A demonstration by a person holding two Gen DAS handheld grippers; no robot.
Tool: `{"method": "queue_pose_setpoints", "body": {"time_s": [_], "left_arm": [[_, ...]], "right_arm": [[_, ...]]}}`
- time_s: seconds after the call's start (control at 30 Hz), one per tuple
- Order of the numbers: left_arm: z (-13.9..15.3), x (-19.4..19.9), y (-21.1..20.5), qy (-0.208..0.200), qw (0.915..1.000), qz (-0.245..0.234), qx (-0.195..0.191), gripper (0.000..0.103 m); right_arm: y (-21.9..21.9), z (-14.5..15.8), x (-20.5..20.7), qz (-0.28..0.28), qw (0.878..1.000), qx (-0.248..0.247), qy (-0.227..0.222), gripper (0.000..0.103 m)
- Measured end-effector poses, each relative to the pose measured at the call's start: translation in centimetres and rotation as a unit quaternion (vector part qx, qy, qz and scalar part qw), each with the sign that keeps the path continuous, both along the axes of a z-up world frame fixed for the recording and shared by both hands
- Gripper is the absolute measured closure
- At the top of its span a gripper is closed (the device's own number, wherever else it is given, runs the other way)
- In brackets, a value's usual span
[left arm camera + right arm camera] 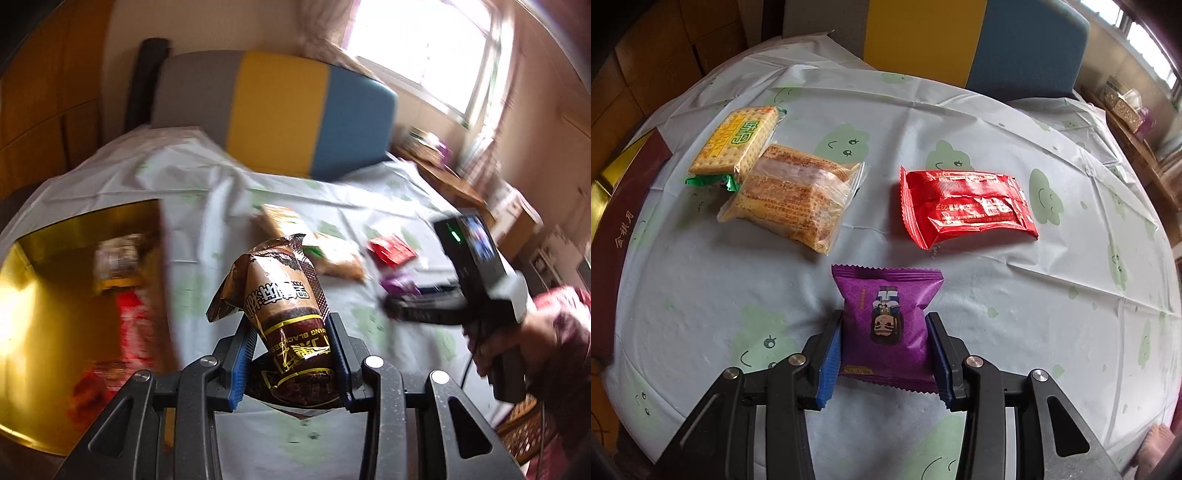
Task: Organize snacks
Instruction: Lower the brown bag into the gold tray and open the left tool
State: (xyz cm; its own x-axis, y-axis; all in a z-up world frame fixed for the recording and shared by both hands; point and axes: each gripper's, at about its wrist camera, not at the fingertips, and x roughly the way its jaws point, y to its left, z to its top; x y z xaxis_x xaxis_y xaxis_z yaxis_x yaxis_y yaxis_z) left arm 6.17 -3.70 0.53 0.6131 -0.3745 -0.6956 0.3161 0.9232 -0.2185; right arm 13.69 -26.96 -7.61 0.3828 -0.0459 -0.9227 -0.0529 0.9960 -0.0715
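My left gripper (291, 328) is shut on a brown snack packet (284, 310) and holds it above the table, just right of a gold box (44, 295). The box holds a red packet (129, 325) and a pale one (116, 254), both blurred. My right gripper (884, 325) sits low on the tablecloth with its jaws on both sides of a purple packet (886, 325), touching or nearly touching it. Beyond lie a red packet (964, 206), a clear-wrapped cake (798, 195) and a yellow cracker pack (738, 142). The right gripper (402, 306) also shows in the left wrist view.
A white cloth with green cartoon prints (997, 295) covers the round table. A grey, yellow and blue chair back (280, 110) stands behind it. The box's maroon rim (613, 236) shows at the table's left edge. A wooden shelf with clutter (443, 173) stands at the right.
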Motion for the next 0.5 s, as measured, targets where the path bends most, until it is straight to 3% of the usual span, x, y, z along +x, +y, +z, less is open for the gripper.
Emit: {"method": "queue_pose_setpoints", "body": {"time_s": [0.23,0.5], "left_arm": [[0.4,1.6,7.1,0.021,0.9930,0.116,0.002,0.065],[-0.6,2.7,13.1,0.031,0.9765,0.206,0.056,0.065]], "right_arm": [[0.8,0.0,-0.2,0.007,1.000,-0.015,-0.004,0.060],[1.8,0.4,-0.6,0.016,0.999,-0.032,-0.007,0.060]]}}
